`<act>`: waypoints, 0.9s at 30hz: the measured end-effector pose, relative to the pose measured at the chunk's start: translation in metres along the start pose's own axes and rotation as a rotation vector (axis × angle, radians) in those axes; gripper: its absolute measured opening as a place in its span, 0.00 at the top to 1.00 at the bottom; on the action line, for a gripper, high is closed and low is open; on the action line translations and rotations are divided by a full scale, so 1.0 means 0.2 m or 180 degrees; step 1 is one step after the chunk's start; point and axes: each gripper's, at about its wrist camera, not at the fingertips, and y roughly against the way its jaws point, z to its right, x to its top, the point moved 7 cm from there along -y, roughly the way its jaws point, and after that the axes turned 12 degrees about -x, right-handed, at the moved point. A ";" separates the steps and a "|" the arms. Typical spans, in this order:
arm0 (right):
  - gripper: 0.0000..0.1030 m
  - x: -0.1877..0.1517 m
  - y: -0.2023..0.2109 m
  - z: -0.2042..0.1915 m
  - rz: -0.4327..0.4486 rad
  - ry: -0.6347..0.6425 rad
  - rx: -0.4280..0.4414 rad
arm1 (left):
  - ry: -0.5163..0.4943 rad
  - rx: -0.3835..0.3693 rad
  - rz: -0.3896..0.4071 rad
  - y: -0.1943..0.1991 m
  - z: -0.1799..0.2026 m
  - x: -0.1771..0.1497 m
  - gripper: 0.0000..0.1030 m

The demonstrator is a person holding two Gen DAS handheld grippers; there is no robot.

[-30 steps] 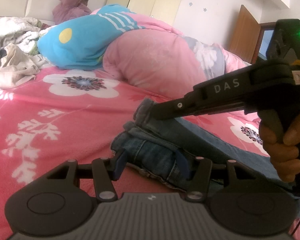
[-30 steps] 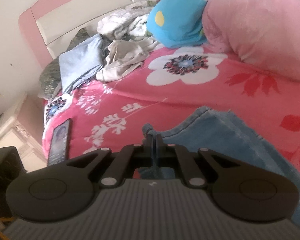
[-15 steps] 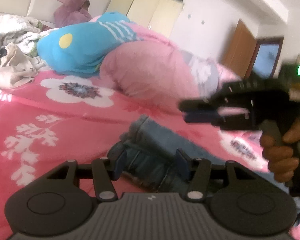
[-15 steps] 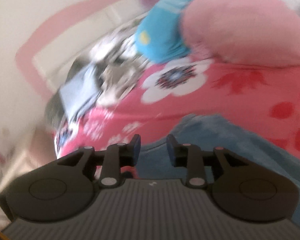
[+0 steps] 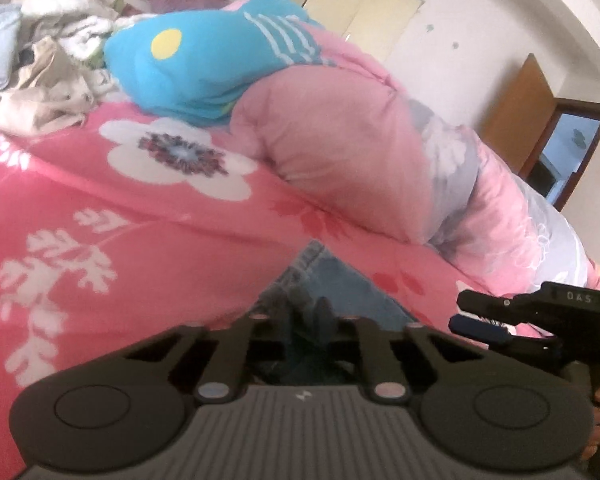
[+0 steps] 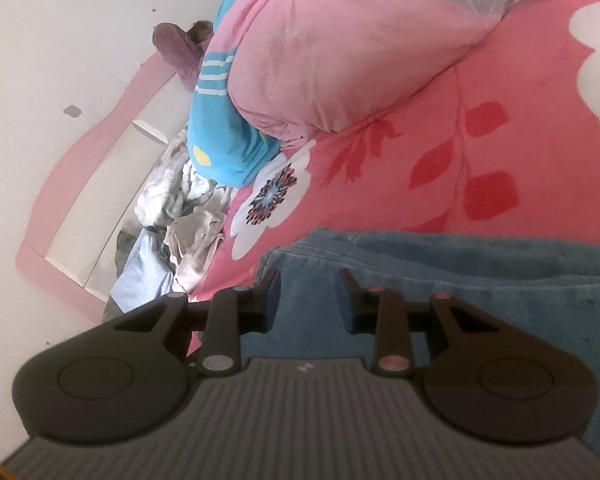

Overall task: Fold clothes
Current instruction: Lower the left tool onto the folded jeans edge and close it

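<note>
One jeans | left tool closing, clamping jeans | right tool apart

**Layout around the jeans on the bed**

The jeans lay on the bed, with the rolled duvet behind them. A pillow sat left of the duvet, farther from the jeans, and beyond it a heap of clothes rested against the headboard. The right gripper was just right of the jeans.

Left tool closing (right agape)
</note>
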 end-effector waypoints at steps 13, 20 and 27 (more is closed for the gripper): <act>0.71 0.03 -0.05 0.04 -0.0034 -0.0044 0.0061 | 0.0084 -0.0216 -0.0122 -0.08 -0.09 -0.02 0.92; 0.71 0.02 -0.06 0.05 -0.0030 -0.0073 0.0027 | -0.0007 -0.0145 0.0018 -0.02 -0.06 -0.01 0.82; 0.71 0.02 -0.04 0.05 -0.0018 -0.0071 0.0032 | 0.0088 0.0007 0.0116 0.02 -0.09 0.02 0.46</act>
